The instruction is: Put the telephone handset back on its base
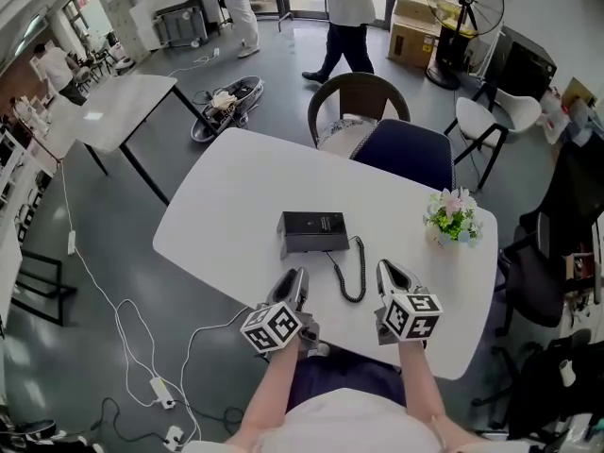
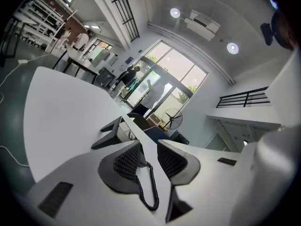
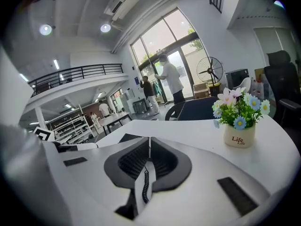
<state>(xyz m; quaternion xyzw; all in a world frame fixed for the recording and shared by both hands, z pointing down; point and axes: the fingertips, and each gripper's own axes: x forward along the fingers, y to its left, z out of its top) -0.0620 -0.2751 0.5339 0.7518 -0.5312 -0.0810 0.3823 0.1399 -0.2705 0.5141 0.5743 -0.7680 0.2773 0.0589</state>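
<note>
Figure: a white pot of artificial flowers (image 3: 239, 135), printed "Life", carries the only legible writing. On the white table (image 1: 236, 196) I count one black telephone (image 1: 313, 231), one coiled cord (image 1: 351, 279) and one pot; two chairs, one brown-backed (image 1: 359, 97) and one navy (image 1: 406, 154), stand at the far edge. The telephone lies at the table's middle, and I cannot tell the handset from its base. My forearms reach forward side by side, both tools low at the near edge, flanking the cord's loop. My left gripper (image 2: 148, 147) stands narrowly apart, empty; my right gripper (image 3: 149, 142) is closed tip to tip, holding nothing.
</note>
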